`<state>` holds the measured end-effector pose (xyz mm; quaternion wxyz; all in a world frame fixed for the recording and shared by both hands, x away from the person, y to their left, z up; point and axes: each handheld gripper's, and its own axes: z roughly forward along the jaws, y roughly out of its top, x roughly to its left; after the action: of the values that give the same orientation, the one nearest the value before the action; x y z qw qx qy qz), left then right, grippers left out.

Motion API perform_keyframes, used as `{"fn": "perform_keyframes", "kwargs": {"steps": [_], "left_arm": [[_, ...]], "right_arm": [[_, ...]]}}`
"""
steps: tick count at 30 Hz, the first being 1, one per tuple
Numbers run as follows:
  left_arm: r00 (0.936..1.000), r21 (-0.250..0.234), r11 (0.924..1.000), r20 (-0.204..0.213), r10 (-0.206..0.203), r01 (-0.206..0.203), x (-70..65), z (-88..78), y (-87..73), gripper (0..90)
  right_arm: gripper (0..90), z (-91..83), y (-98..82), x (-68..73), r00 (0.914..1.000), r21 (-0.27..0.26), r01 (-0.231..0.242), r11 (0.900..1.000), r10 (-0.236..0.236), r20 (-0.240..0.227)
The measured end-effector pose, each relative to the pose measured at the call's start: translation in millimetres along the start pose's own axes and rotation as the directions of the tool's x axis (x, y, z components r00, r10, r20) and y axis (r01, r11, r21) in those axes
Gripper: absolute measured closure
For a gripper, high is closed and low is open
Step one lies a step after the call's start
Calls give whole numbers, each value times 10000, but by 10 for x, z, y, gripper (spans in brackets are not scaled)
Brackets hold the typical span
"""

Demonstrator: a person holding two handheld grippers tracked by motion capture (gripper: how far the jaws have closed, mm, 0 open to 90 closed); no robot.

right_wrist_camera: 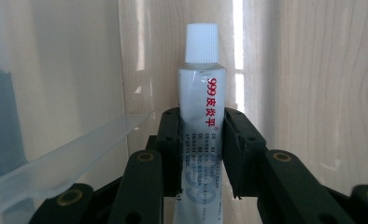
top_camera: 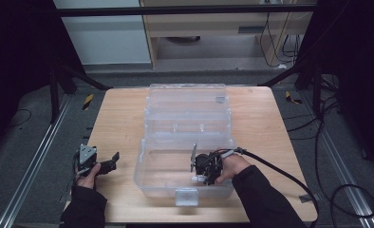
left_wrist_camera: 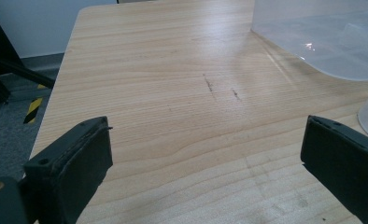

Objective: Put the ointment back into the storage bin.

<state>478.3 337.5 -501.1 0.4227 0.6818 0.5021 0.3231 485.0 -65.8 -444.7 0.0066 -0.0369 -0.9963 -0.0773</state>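
Tube (right_wrist_camera: 201, 100) sat clamped in right gripper (right_wrist_camera: 201, 154), inside clear box (top_camera: 144, 161), near its front wall. We judged step as placing tube in box; next: lower, then release. Left gripper (left_wrist_camera: 205, 154) idle, jaws apart, on table (left_wrist_camera: 173, 70) left of box.

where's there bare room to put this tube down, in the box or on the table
The clear plastic box takes the table's middle; its near tray is bare wood-backed floor around the right claw, which grips the white tube. Bare tabletop lies left of the box, past the open left claw, and in a narrower strip to its right.
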Motion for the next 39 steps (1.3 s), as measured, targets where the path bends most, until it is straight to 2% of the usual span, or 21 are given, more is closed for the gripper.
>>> {"fn": "perform_keyframes", "kwargs": {"steps": [2,3,4,17,21,24,27,32,35,36,37,38,39], "left_arm": [[10000,-3,10000,0,-4,4,0,0,0,16],[10000,-5,10000,1,-7,7,0,0,0,16],[10000,-5,10000,3,-9,9,1,0,0,16],[10000,-6,10000,3,-16,16,1,0,0,16],[10000,-12,10000,3,-27,27,1,0,-1,16],[10000,-11,10000,-1,-21,21,1,-1,-1,16],[10000,-9,10000,-2,-17,17,1,0,-1,16],[10000,-10,10000,-5,-10,10,1,-1,0,16],[10000,-18,10000,-4,-24,24,1,-1,-1,16],[10000,-18,10000,-4,-24,24,1,-1,-1,16],[10000,-17,10000,-5,-22,22,1,-1,-1,16],[10000,-16,10000,-3,-17,17,0,-1,-1,16],[10000,-10,10000,-5,-13,13,1,-1,-1,15]], "right_arm": [[693,11,2,9,9999,149,-123,9998,123,-19],[692,18,0,0,10000,177,48,9998,-48,-5],[691,24,0,1,10000,190,17,9998,-17,7],[679,-31,-8,-8,9999,54,-115,9999,115,-17],[665,-106,-31,-6,9996,-263,-234,9994,237,122],[650,-222,-60,-2,9986,-724,-415,9965,438,307],[623,-350,-102,6,9958,-1290,-639,9896,717,563],[567,-553,-188,25,9865,-2087,-1135,9714,1351,926],[542,-652,-253,38,9780,-2807,-1386,9497,1759,1123],[542,-652,-253,38,9780,-2807,-1386,9497,1759,1123],[537,-681,-280,35,9746,-3043,-1424,9419,1871,1232],[513,-737,-341,37,9653,-3584,-1598,9198,2215,1380],[518,-765,-372,40,9586,-3817,-1739,9078,2448,1453]]}}
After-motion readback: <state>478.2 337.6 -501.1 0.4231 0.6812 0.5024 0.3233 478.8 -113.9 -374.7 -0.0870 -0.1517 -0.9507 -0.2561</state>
